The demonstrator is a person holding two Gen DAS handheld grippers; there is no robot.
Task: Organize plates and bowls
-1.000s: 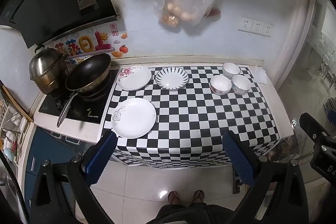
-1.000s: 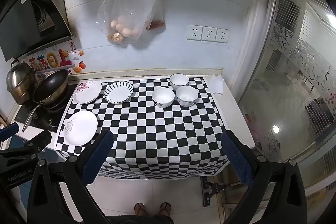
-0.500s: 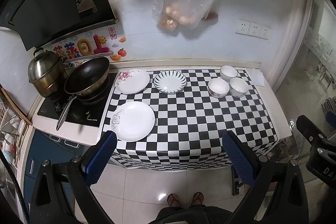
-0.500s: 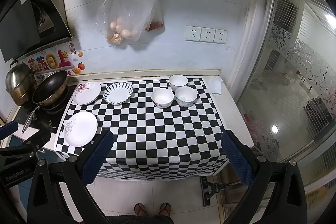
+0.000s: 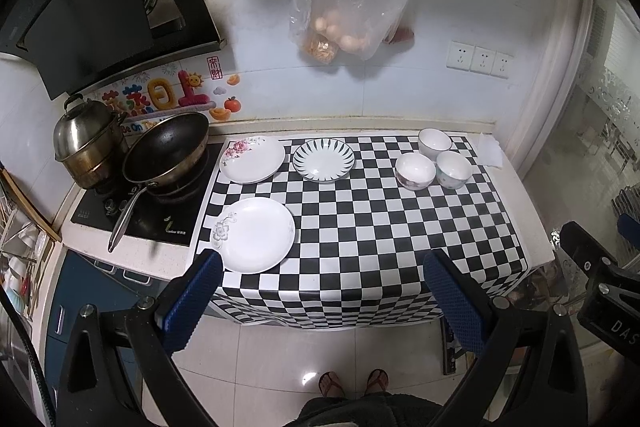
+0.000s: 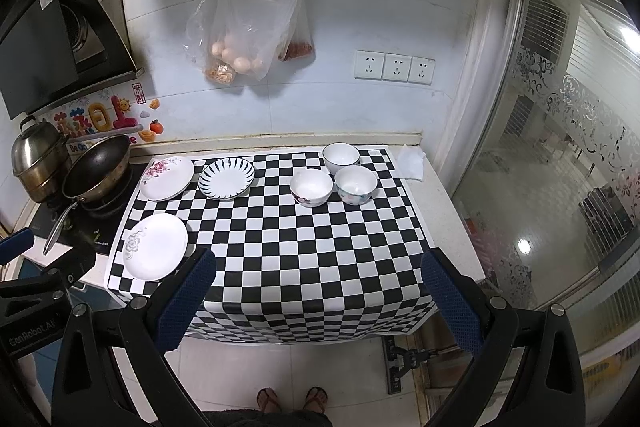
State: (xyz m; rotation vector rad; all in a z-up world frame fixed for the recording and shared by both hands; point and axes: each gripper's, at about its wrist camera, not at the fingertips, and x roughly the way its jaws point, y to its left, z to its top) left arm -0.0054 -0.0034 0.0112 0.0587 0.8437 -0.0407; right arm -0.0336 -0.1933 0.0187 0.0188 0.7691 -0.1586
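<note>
Left wrist: left hand-held gripper (image 5: 320, 291) hanging open, empty, off the counter (image 5: 516, 187). Three plates (image 5: 253, 235) sitting unstacked at 10 o'clock.
Right wrist: right hand-held gripper (image 6: 320, 291) gaping, empty. Three bowls (image 6: 311, 187) sitting separate at 12. Nothing organized yet.

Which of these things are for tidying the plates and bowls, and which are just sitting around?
For the job:
- plain white plate with grey flower
- pink-flowered white plate
- blue-striped round plate
- three white bowls: back, left, right

Just sitting around:
- black frying pan
- steel steamer pot
- clear plastic bag of food hanging on the wall
- white tissue
</note>
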